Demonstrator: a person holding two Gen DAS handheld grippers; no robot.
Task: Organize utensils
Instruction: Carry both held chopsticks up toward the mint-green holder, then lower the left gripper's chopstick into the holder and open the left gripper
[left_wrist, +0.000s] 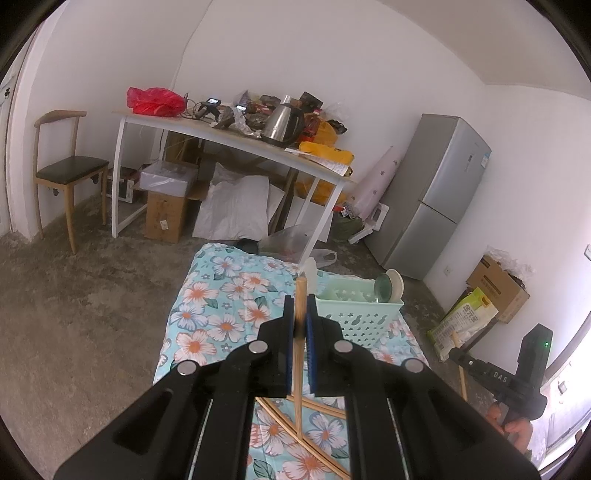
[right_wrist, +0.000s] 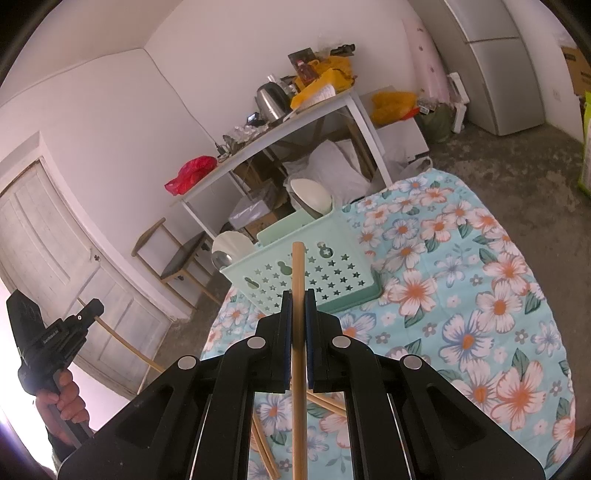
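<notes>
In the left wrist view my left gripper (left_wrist: 301, 303) is shut on a wooden chopstick (left_wrist: 300, 354), which stands nearly upright between the pads. Just behind it on the floral cloth (left_wrist: 221, 295) is a mint-green perforated basket (left_wrist: 360, 317) with bowls (left_wrist: 389, 288) standing in it. My right gripper (right_wrist: 298, 300) is likewise shut on a chopstick (right_wrist: 298, 387), close in front of the basket (right_wrist: 314, 269). Loose chopsticks (right_wrist: 325, 402) lie on the cloth under both grippers. Each gripper also shows in the other's view: the right gripper (left_wrist: 458, 356) and the left gripper (right_wrist: 92, 308), both hand-held.
A white table (left_wrist: 236, 142) with a kettle (left_wrist: 282, 122) and a red bag (left_wrist: 155, 100) stands behind the cloth, with boxes and sacks under it. A chair (left_wrist: 70, 170) is at the left and a grey fridge (left_wrist: 436, 199) at the right. Bare concrete floor surrounds the cloth.
</notes>
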